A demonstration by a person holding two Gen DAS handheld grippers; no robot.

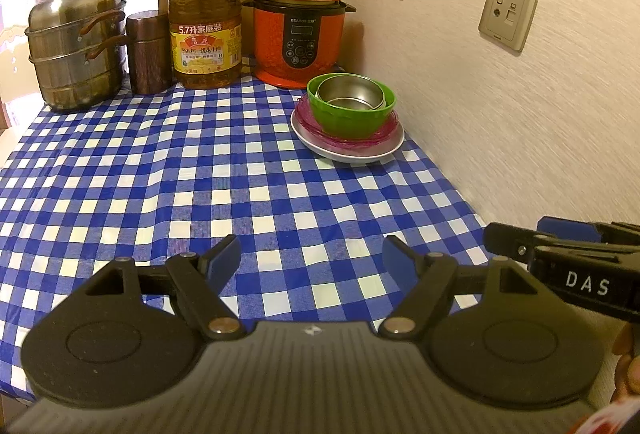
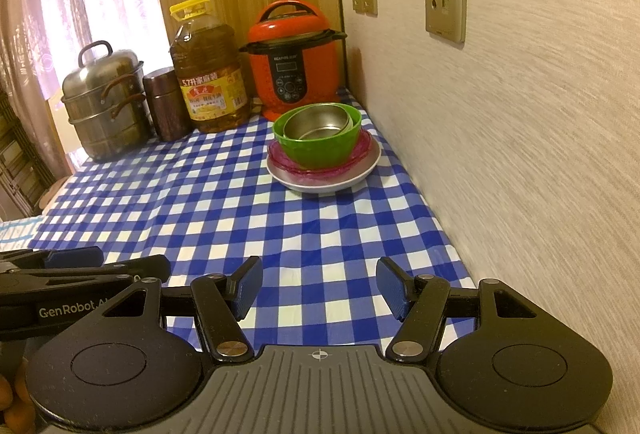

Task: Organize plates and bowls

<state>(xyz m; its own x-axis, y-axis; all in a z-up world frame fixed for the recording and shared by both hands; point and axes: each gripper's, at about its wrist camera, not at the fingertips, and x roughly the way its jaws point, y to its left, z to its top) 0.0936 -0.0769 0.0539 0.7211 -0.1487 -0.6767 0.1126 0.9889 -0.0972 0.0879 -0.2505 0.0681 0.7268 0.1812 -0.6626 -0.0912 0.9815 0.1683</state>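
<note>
Left wrist view: left gripper [image 1: 311, 261] at bottom centre, jaws spread apart, nothing between the blue pads [image 1: 224, 261], only checked cloth [image 1: 160, 186] beneath. Right gripper [image 1: 568, 254] enters at the right edge, seen side-on; a hand [image 1: 628, 366] shows at lower right. Dish stack right of centre, near the wall [image 1: 520, 122]: steel bowl [image 1: 350, 92] nested in green bowl [image 1: 352, 114], on pink plate [image 1: 384, 134], on white plate [image 1: 348, 150]. Along the top, left to right: steamer pot [image 1: 76, 42], brown canister [image 1: 149, 50], oil jug [image 1: 206, 22], red cooker [image 1: 298, 26]. Sockets [image 1: 507, 16] on the wall.

Right wrist view: right gripper [image 2: 319, 288] at bottom centre, jaws apart and empty over the cloth [image 2: 240, 218]. Left gripper [image 2: 80, 266] at lower left edge. Stack at centre: steel bowl [image 2: 318, 122], green bowl [image 2: 320, 148], pink plate [image 2: 362, 152], white plate [image 2: 324, 182]. Cooker [image 2: 294, 54] just behind it.
</note>
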